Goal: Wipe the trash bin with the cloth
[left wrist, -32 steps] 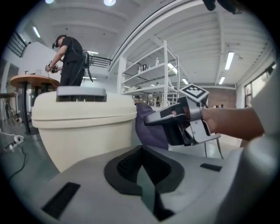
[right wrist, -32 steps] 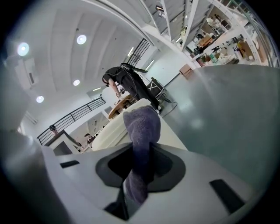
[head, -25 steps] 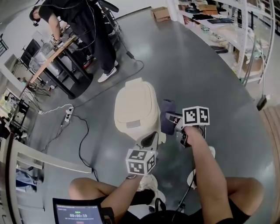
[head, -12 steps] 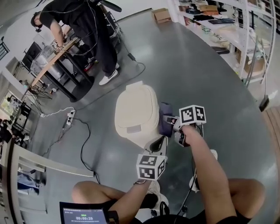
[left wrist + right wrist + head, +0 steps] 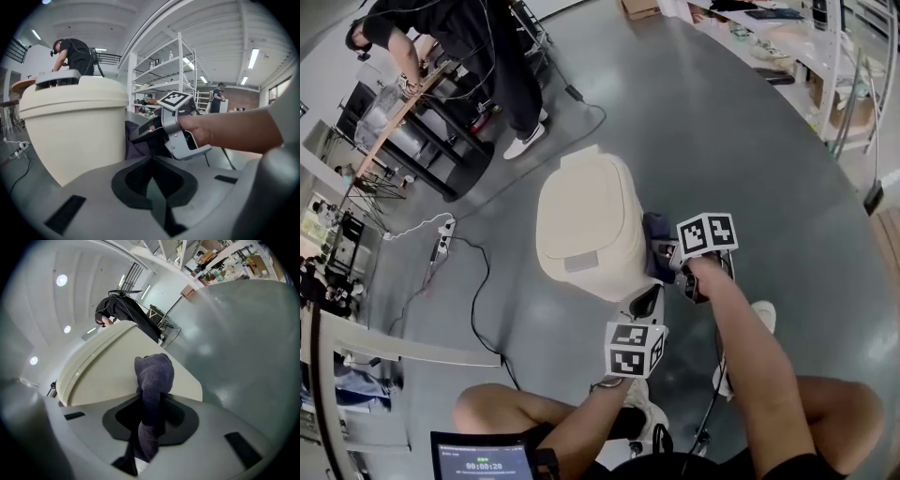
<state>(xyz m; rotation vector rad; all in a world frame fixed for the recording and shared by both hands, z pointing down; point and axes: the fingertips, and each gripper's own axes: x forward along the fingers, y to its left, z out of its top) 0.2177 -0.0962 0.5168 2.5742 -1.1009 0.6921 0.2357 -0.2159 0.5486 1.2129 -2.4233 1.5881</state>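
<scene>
A cream trash bin (image 5: 586, 225) with a closed lid stands on the grey floor. My right gripper (image 5: 667, 255) is shut on a dark purple cloth (image 5: 657, 246) and holds it against the bin's right side. In the right gripper view the cloth (image 5: 154, 376) bunches out of the jaws and touches the bin wall (image 5: 103, 366). My left gripper (image 5: 645, 302) is shut with nothing in it, low by the bin's near right corner. The left gripper view shows the bin (image 5: 75, 126), the cloth (image 5: 136, 140) and the right gripper (image 5: 159, 126) ahead of it.
A person (image 5: 478, 47) in black stands at a table (image 5: 403, 122) beyond the bin. A power strip (image 5: 445, 234) and black cables (image 5: 478, 300) lie on the floor to the left. Shelving (image 5: 825, 66) lines the right. My knees (image 5: 497, 412) are at the bottom.
The left gripper has shifted right, closer under the right gripper. The right gripper stays on the bin's right side with the cloth, having slid slightly toward the near end.
</scene>
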